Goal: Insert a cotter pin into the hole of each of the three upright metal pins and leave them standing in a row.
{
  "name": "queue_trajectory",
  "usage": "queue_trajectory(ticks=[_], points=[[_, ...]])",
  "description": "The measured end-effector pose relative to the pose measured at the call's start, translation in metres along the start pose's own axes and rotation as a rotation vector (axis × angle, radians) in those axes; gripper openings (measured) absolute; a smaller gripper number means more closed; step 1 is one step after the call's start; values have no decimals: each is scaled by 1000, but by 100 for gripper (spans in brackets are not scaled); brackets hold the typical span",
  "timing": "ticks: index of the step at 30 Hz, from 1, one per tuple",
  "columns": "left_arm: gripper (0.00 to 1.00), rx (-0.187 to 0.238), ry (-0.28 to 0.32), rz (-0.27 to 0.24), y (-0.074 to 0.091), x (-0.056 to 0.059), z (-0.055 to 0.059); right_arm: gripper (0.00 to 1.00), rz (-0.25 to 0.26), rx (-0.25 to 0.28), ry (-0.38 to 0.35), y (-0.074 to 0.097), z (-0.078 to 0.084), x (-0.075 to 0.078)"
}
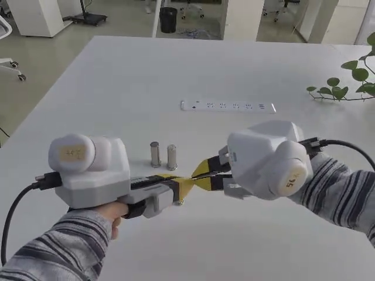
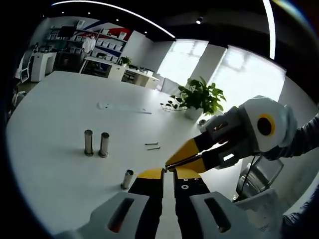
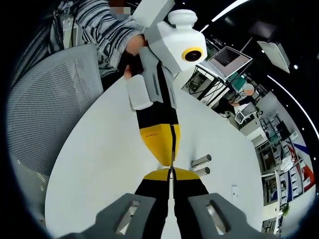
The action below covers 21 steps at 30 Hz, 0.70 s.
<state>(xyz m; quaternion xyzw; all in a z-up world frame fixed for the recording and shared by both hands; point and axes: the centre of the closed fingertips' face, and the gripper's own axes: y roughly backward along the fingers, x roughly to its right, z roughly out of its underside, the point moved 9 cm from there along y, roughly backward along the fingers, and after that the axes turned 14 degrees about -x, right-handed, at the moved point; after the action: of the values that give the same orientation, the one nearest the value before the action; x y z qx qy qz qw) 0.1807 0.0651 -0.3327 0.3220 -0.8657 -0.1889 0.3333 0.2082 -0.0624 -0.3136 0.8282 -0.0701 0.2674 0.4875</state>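
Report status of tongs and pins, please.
Left tongs, right tongs shut, tip to tip. Two metal pins upright, side by side; third pin apart. Two cotter pins loose on table.

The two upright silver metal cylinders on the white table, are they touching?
Apart. The head view shows bare white table between the left silver metal cylinder and the right silver metal cylinder; the left gripper view agrees.

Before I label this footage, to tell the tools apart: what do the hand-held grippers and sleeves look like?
The left hand-held gripper and right hand-held gripper match: bulky white housings, round pale-yellow labels, black jaws tipped yellow, black cables. Both sleeves are grey-and-dark striped.
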Motion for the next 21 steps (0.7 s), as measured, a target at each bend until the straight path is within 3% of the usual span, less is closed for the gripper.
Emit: queue_trajectory(ticks=[4,12,17,21], points=[[1,17,28,13,1,0,-1,0,8,0,13,2,-2,-1],[0,24,29,17,2,-2,-1,0,14,4,-3,4,-3,-2],[0,40,-47,-4,3,-1,-2,0,14,14,-48,5,-3,-1],[0,31,-101,-10,3,1,-1,0,-18,34,-115,4,-1,-1]])
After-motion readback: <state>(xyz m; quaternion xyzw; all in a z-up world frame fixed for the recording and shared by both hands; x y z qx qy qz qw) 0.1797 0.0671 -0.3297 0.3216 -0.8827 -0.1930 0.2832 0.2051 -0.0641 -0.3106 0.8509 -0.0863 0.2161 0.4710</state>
